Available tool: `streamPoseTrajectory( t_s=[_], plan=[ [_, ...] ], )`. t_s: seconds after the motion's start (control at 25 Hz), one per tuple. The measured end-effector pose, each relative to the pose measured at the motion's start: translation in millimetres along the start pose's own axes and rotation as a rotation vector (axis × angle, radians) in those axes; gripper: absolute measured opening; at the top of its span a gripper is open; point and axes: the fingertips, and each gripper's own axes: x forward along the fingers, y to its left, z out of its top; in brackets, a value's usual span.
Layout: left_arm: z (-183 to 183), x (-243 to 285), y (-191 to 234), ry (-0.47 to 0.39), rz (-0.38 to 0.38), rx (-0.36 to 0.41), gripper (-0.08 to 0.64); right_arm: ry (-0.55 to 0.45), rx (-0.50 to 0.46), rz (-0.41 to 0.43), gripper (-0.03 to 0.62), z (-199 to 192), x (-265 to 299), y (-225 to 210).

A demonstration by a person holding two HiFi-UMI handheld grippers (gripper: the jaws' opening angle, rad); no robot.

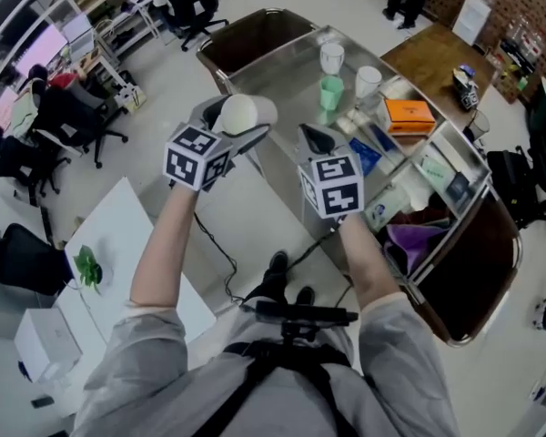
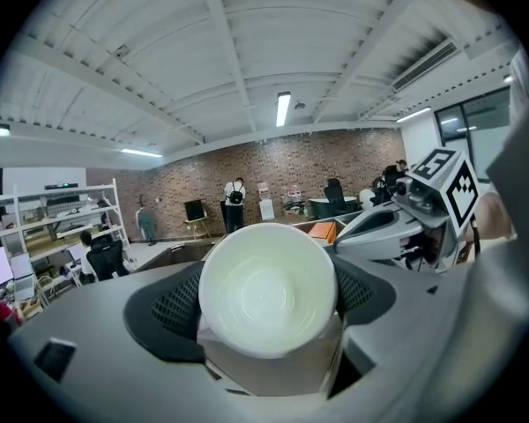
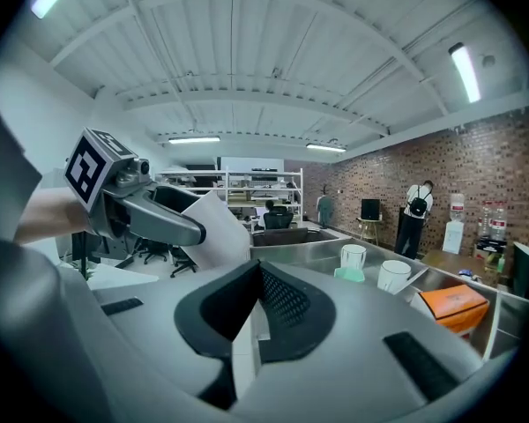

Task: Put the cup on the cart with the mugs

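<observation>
**Cup carried toward the cart, not yet set down**

The left tool holds the cup across its body. The jaws stand wide, with the pads pressed on either side of the wall. That grip probably keeps the light cup from slipping while it is carried, but the cup lies tipped, with its mouth turned back toward the tool and its base pointing away. It will likely need turning upright before release.

The right tool has its jaws together and grips nothing. It hangs just right of the left tool, apparently out of the way.

The cup is in the air near the cart's left edge. It is well apart from the two white mugs and the green cup, which stand toward the far side of the steel top. The bare steel near them looks like the natural place to set it.

The cup is plain white with a smooth, round rim, and it is empty and clean inside. The right gripper view shows a side that tapers, and no view shows a handle. It looks thin and light, so a firm squeeze could dent it.
</observation>
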Motion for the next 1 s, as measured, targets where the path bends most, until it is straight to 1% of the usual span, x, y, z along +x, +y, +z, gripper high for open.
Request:
streamPoseTrajectory(
  t_s=[0.12, 0.2, 0.4, 0.56, 0.68, 1.0],
  plan=[
    [8.8, 30.8, 21.2, 0.0, -0.033, -0.001, 0.43, 0.021, 0.017, -0.023, 0.008, 5.1, 20.5, -19.2],
    [16.6, 51.4, 38.0, 0.012, -0.051, 0.02, 0.43, 0.028, 0.022, -0.036, 0.008, 12.2, 34.6, -31.0],
    [23.9, 110.7, 72.8, 0.073, -0.113, 0.065, 0.43, 0.043, 0.025, -0.06, 0.008, 22.0, 73.9, -58.7],
    [11.6, 151.8, 90.0, 0.163, -0.179, 0.105, 0.43, 0.092, 0.017, -0.072, 0.008, 14.4, 109.9, -69.9],
    [-2.8, 176.5, 99.5, 0.235, -0.236, 0.135, 0.43, 0.128, 0.028, -0.079, 0.008, 6.5, 132.9, -74.0],
    [-41.5, 226.3, 116.7, 0.418, -0.349, 0.233, 0.431, 0.187, 0.066, -0.1, 0.008, -11.0, 172.1, -81.9]
  ],
)
